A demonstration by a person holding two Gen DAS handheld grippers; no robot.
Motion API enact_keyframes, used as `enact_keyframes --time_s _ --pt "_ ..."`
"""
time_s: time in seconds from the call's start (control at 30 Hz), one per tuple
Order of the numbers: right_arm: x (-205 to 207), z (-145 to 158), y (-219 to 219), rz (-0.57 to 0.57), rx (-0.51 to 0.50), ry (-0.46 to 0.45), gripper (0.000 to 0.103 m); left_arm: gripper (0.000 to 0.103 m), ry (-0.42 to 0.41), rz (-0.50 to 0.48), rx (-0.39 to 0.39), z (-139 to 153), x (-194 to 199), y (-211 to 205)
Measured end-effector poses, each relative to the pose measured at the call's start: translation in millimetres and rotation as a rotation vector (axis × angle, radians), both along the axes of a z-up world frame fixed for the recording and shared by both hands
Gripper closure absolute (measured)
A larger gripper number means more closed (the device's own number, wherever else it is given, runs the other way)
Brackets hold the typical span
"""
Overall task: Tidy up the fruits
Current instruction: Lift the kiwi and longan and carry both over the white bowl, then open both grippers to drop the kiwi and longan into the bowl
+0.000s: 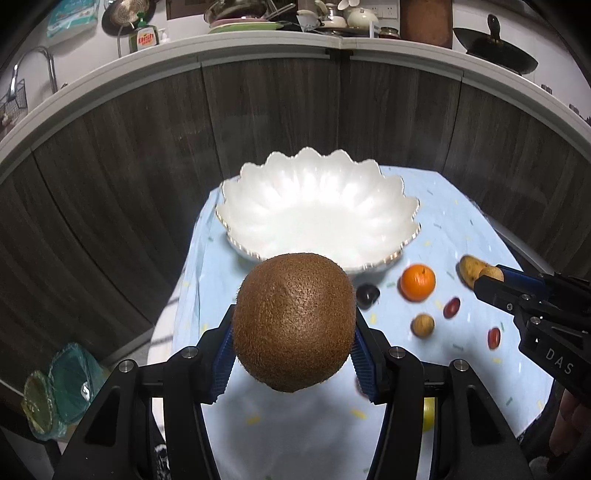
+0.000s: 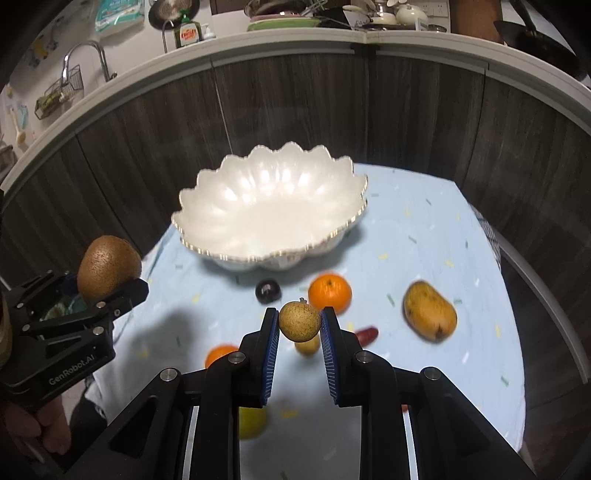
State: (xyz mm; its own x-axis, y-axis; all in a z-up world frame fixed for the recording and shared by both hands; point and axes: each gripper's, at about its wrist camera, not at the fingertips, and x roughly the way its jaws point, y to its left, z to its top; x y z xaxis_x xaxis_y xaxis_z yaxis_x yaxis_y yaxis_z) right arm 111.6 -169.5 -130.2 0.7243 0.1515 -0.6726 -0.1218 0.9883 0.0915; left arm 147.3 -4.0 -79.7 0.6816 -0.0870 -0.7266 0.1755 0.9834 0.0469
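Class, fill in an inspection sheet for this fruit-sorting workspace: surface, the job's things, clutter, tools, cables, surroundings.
Surface: light blue tablecloth with small coloured flecks.
Job's things: white scalloped bowl, nothing in it; orange, mango, dark plum and other small fruits loose on the cloth.
Clutter: nothing seen on the cloth beyond the fruit.
Tools: left tool shut on a kiwi; right tool shut on a small speckled fruit. Both are held above the cloth.
Cables: nothing seen.
Surroundings: dark wood cabinet fronts under a counter with dish soap, pans and crockery; tap at left.
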Motion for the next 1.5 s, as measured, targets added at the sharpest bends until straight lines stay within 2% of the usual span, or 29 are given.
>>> enact_keyframes --time_s 0.3,0.73,1.03,1.5 --pt "30.4 18.9 -4.2 -0.018 -0.004 -0.042 0.079 0.049 -0.018 -0.009 -0.007 9.0 29.3 -1.9" --pt "79.2 20.3 -7.7 -0.038 0.017 -0.03 0.079 0.049 -0.011 -0.011 -0.001 4.7 77.2 -5.4" --pt "111.4 5.9 -6.4 -0.038 0.034 0.018 0.079 0.049 0.025 -0.001 0.004 -12.3 104.1 -3.7" --pt "136.7 -21.9 -4.7 -0.025 0.025 0.115 0.079 0.047 0.145 -0.005 -0.013 -42.0 124.7 -6.5"
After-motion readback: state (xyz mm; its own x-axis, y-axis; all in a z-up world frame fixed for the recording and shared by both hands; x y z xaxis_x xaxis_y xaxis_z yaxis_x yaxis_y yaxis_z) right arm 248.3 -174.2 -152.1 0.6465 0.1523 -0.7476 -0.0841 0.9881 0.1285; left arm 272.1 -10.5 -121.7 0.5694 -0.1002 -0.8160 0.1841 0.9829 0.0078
